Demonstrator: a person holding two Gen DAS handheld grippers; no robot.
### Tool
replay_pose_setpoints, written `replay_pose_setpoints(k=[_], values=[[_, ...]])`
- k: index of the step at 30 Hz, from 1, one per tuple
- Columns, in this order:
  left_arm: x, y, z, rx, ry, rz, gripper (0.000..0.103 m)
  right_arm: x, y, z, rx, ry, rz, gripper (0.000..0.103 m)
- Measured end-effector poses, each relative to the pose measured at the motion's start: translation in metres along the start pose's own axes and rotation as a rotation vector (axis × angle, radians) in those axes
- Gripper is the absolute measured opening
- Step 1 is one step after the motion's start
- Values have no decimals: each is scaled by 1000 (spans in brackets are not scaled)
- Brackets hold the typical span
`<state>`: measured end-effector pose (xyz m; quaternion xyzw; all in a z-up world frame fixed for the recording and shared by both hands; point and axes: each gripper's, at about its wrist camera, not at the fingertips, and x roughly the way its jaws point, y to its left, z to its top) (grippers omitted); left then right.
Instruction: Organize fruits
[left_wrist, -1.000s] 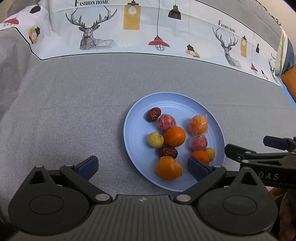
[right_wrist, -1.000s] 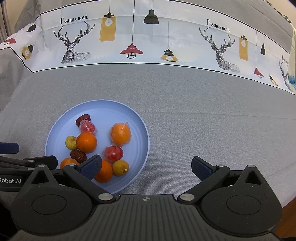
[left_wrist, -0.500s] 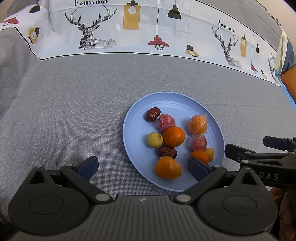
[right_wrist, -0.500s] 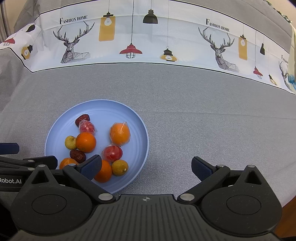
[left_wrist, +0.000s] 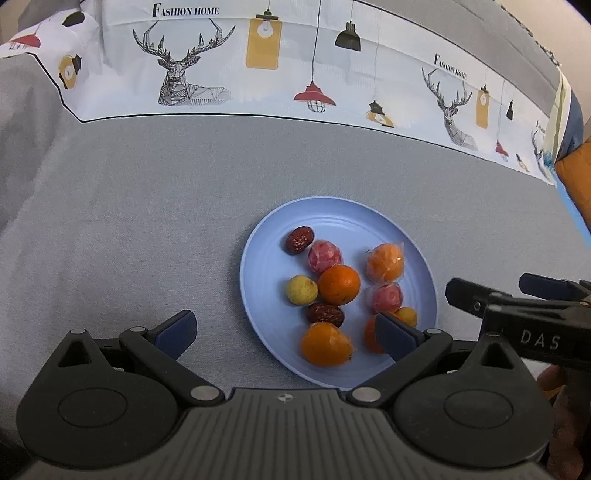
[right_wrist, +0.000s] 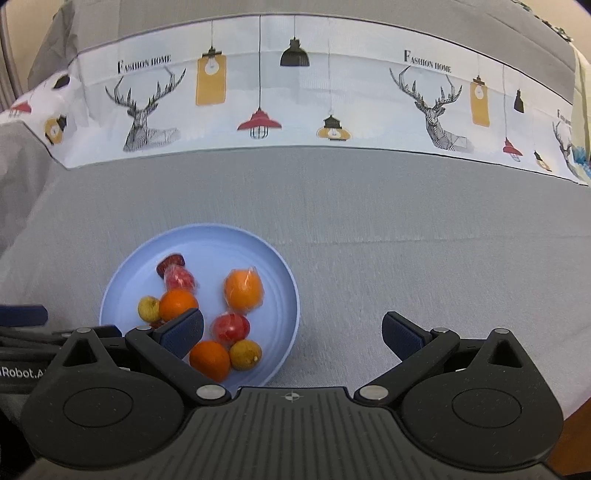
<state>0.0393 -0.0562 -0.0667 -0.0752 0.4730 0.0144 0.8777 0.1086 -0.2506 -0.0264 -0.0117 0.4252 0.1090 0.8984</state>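
Note:
A light blue plate (left_wrist: 266, 236) (right_wrist: 273, 266) on the grey cloth carries several fruits: oranges (left_wrist: 339, 284) (right_wrist: 209, 360), wrapped orange fruits (left_wrist: 385, 262) (right_wrist: 243, 290), wrapped red fruits (left_wrist: 324, 256) (right_wrist: 230, 328), dark red dates (left_wrist: 299, 240) and small yellow fruits (left_wrist: 302, 290) (right_wrist: 245, 355). My left gripper (left_wrist: 284, 332) hovers open at the plate's near left edge, nothing between its fingers. My right gripper (right_wrist: 291, 332) is open too, above the plate's near right edge. The right gripper also shows at the right in the left wrist view.
A grey tablecloth (left_wrist: 129, 221) covers the table, with a white printed band of deer and lamps (right_wrist: 295, 96) along the far side. Bare cloth (right_wrist: 424, 240) lies right of the plate. An orange and blue object (left_wrist: 576, 173) sits at the far right.
In the right wrist view the plate has shifted right and down toward the fingers, so the right gripper has moved over the plate. The left gripper has barely moved.

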Motion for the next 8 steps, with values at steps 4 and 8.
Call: replay_pose_setpoints(k=[4,8], values=[[-3,-2,2,0,-15,-21,103,-2,-8,4,60,-25,25,102],[-5,-6,4,-1,-21,-37,103,-2,-14,7,104,-32,50,102]])
